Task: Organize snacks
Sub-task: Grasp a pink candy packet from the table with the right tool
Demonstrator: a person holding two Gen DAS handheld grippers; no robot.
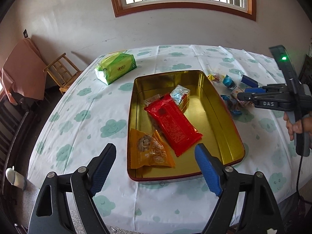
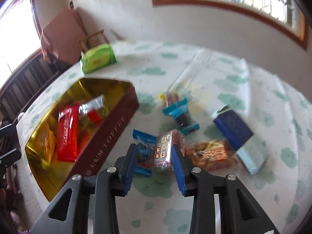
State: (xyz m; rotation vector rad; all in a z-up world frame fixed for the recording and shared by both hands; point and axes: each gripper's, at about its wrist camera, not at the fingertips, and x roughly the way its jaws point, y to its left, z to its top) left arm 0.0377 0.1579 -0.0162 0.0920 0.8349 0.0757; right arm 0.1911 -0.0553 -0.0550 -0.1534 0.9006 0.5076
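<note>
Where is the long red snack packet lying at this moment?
In the left wrist view the long red snack packet lies diagonally inside the gold tin, between the orange packet and the silver packet.

tin point(image 1: 136, 101) mid-table point(image 1: 175, 204) with packets point(image 1: 173, 124) in it — tissue pack point(image 1: 115, 67) behind-left, loose snacks point(image 2: 163, 150) right.

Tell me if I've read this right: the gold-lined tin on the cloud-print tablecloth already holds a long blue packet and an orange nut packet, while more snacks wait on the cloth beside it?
Almost. The long packet in the gold-lined tin is red, not blue; the left wrist view shows it lying beside the orange nut packet. The rest holds: more snacks wait on the cloud-print tablecloth.
</note>
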